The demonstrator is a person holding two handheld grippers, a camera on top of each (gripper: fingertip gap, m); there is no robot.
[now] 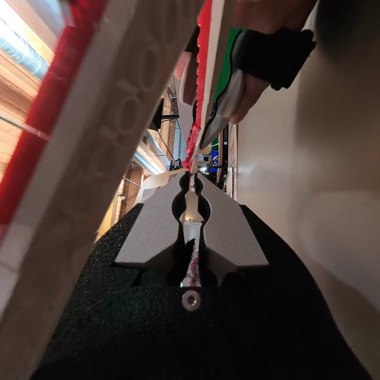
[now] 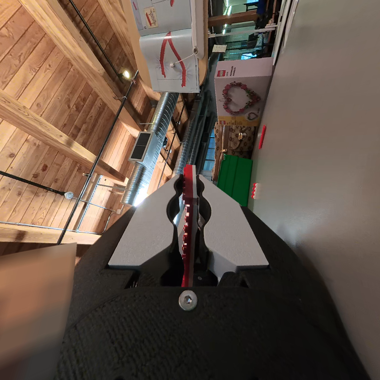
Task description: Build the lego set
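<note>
Item: red-and-white brick strip [image 2: 188, 218], a long assembly with red studs over a pale underside. Location: raised off the worktop [image 2: 318, 185], standing edge-on between both tools.

Right tool [image 2: 190, 178]: clenched on the strip, which runs the full length of the gap between its fingers and juts out past the tips.

Left tool [image 1: 191, 174]: tips pinched on the thin pale edge of the strip's far end; fingers nearly together. A second blurred red-and-white length [image 1: 86, 123] crosses close to this camera.

Also present: small red-and-white brick stack [image 2: 256, 190] and loose red strip [image 2: 262, 136] lying on the worktop, well apart; green tray [image 2: 234, 181]; set box [image 2: 242, 92] with a heart wreath picture; open instruction booklet [image 2: 170, 61] showing two red curved arms.

Handling note: the step appears to be joining or aligning two curved arms. Best done, in my judgement, by keeping both grips square to the strip, pressing evenly along the studs and avoiding twist, since a long thin strip may flex or pop apart.
</note>
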